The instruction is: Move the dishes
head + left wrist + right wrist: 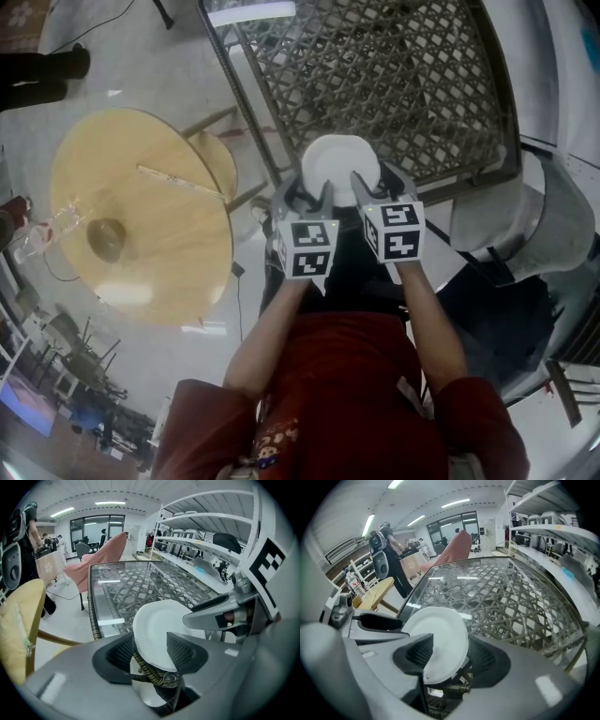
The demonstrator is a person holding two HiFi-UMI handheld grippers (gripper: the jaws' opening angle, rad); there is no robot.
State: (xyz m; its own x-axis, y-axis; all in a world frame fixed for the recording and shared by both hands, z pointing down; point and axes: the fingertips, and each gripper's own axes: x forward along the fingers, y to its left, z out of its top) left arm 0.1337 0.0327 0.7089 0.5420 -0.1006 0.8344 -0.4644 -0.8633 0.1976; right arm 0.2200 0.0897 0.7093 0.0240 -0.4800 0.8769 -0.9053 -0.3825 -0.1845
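A white paper plate (339, 165) is at the near corner of the glass-topped lattice table (412, 84), tilted up off the glass. My right gripper (451, 654) has the plate (440, 639) edge-on between its pads and is shut on its rim. My left gripper (150, 652) stands open at the plate's (157, 630) lower left edge; the plate faces this camera, passes behind the right finger (183, 651) and lies beside the left one. In the head view the left gripper (309, 199) and the right gripper (375, 192) flank the plate from the near side.
A round wooden table (141, 216) with a small bowl (106, 238) stands to the left, with a chair (220, 164) between it and the glass table. White shelving (211, 531) runs along the right. People stand far off (389, 550).
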